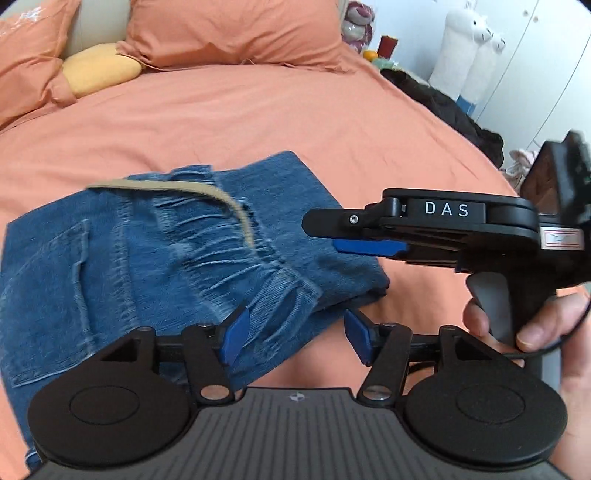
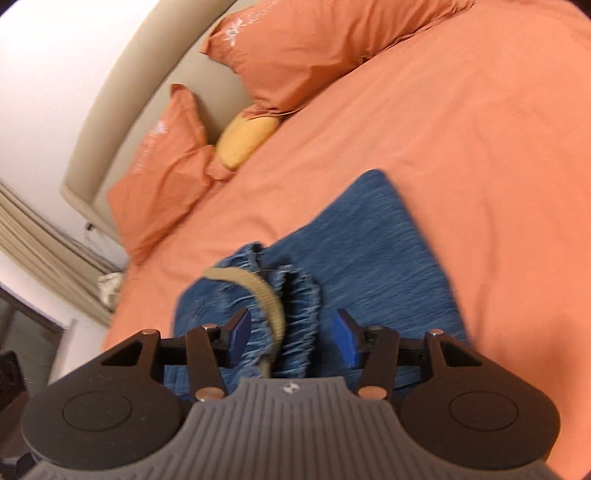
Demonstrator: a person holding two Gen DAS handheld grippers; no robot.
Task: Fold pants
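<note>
Folded blue denim pants (image 1: 140,266) lie on the orange bedsheet (image 1: 258,118), gathered elastic waistband on top, with a beige drawstring (image 1: 229,199) trailing across it. My left gripper (image 1: 295,339) is open just over the near corner of the waistband; denim lies between its blue pads (image 1: 236,338) without being pinched. My right gripper (image 1: 332,236), held by a hand (image 1: 532,328), hovers over the pants' right part. In the right wrist view that gripper (image 2: 291,341) stands open astride the bunched waistband (image 2: 299,325) and drawstring (image 2: 269,299), its pads apart from the cloth of the pants (image 2: 380,236).
Orange pillows (image 1: 229,29) and a yellow cushion (image 1: 99,70) lean on the beige headboard (image 2: 122,85). A dark garment pile (image 1: 450,110) lies at the bed's right edge, with white plush toys (image 1: 469,48) and a white wardrobe (image 1: 546,66) behind. Curtains (image 2: 40,229) hang at the left.
</note>
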